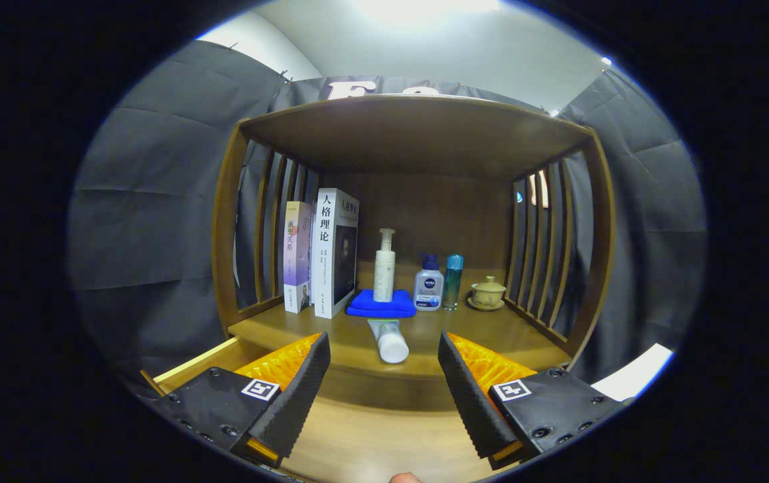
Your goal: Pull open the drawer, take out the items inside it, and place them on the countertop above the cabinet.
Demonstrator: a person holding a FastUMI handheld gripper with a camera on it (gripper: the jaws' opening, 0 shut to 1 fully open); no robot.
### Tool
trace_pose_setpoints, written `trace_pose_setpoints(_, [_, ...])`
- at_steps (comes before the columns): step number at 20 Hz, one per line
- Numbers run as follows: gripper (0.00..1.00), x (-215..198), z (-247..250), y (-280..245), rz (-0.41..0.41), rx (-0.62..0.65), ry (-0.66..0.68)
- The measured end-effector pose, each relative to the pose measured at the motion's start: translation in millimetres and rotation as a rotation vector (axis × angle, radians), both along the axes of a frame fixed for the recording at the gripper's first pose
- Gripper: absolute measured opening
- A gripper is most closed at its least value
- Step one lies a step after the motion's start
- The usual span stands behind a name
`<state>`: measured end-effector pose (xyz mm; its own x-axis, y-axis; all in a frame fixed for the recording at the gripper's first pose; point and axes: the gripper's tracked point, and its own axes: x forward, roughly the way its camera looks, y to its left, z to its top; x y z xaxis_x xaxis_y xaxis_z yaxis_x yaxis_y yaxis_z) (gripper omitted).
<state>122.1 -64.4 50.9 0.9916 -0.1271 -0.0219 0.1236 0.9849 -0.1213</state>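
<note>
My gripper (384,365) stands open above the pulled-out wooden drawer (371,443), whose bare bottom shows between the fingers (300,389). Nothing is held between them. Just ahead of the fingertips a white tube (389,340) lies on the wooden countertop (330,335), cap end toward me. A small rounded tan thing (404,477) peeks up at the drawer's near side; I cannot tell what it is.
At the back of the countertop stand two books (322,255), a white pump bottle (384,268) on a folded blue cloth (381,305), a white-and-blue bottle (428,283), a slim teal bottle (452,282) and a lidded tea cup (488,292). Slatted wooden sides and a shelf (418,127) enclose it.
</note>
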Motion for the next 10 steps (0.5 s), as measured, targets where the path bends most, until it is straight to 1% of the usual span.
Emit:
trace_pose_setpoints(6, [0.99,-44,-23,25,0.010,-0.034,-0.046])
trace_pose_setpoints(10, [1.00,-70,-41,28,0.009,-0.049,-0.048])
